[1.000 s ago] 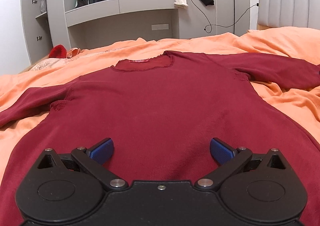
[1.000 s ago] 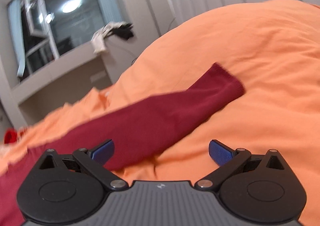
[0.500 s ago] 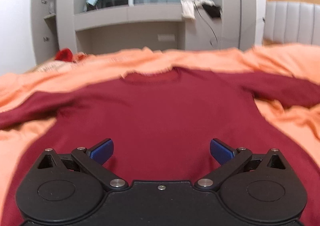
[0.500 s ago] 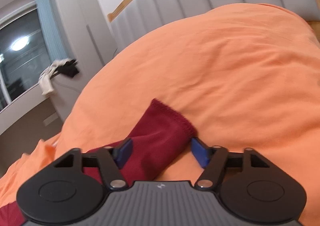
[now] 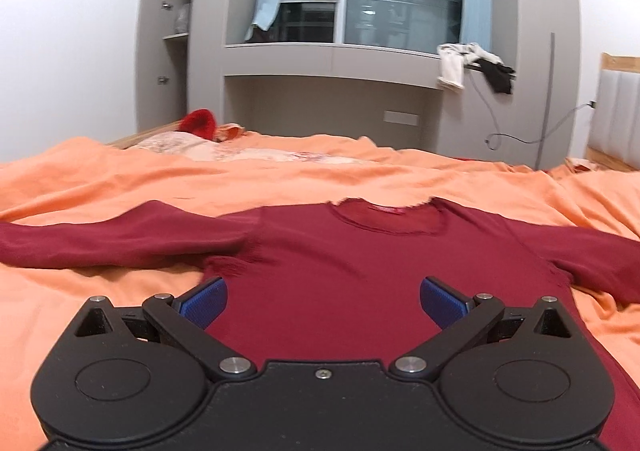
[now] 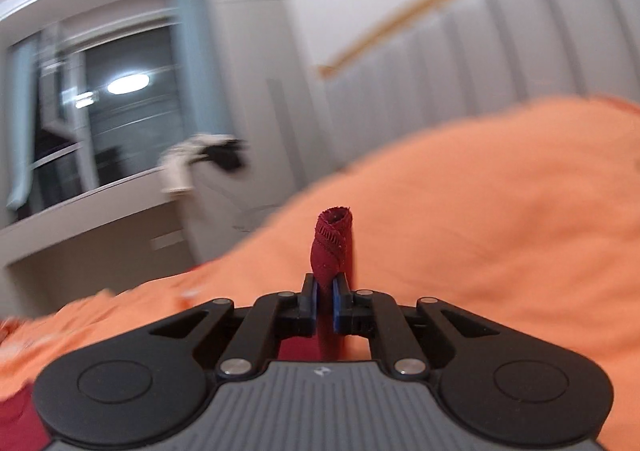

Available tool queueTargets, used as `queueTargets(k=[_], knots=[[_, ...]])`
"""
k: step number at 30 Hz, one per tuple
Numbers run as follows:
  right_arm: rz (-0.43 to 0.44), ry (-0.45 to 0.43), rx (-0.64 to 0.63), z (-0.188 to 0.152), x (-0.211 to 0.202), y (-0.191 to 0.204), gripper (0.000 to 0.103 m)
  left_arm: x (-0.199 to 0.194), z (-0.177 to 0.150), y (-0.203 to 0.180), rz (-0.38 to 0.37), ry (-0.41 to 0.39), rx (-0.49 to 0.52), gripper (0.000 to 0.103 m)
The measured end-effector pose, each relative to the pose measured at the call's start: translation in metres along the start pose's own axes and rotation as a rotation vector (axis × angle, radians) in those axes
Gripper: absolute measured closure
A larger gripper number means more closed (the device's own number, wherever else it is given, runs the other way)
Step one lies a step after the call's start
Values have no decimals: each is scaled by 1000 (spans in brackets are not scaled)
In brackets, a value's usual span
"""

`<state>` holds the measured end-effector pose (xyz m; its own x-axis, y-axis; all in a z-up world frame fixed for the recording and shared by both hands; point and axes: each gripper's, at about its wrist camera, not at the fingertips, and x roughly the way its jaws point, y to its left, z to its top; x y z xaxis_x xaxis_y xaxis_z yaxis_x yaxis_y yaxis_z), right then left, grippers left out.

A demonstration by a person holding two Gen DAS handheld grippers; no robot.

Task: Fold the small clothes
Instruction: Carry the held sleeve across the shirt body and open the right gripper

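Note:
A dark red long-sleeved top (image 5: 344,275) lies flat and face up on the orange bedspread (image 5: 120,179), neckline away from me, both sleeves spread sideways. My left gripper (image 5: 323,297) hovers over the top's chest, its blue pads wide open with nothing between them. In the right wrist view, my right gripper (image 6: 325,301) is shut on the cuff of one sleeve (image 6: 332,243). The bunched cuff end sticks up past the blue pads, lifted off the bedspread (image 6: 500,219).
A grey wall unit with a window (image 5: 360,51) stands beyond the bed, with white and black clothes (image 5: 472,63) hanging from its ledge and a cable below. A red item (image 5: 198,123) lies at the far left bed edge. A padded headboard (image 6: 500,59) rises on the right.
The right gripper went from wide open, closed around the sleeve cuff, and now pinches it, lifted. The left gripper rose and swung left across the top, still open.

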<state>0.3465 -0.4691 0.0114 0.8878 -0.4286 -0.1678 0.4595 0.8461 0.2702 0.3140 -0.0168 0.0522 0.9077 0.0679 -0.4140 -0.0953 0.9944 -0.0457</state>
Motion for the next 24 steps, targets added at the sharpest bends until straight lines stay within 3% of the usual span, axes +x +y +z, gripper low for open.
queueTargets(k=[7, 12, 17, 24], knots=[[297, -71, -177, 20, -34, 107, 95, 2, 7, 26, 49, 10, -77, 1], [528, -72, -292, 14, -65, 183, 95, 2, 14, 46, 90, 7, -146, 1], [712, 5, -423, -19, -91, 244, 95, 1, 22, 71, 137, -13, -228, 1], [839, 156, -662, -86, -118, 304, 95, 1, 26, 97, 205, -14, -310, 1]])
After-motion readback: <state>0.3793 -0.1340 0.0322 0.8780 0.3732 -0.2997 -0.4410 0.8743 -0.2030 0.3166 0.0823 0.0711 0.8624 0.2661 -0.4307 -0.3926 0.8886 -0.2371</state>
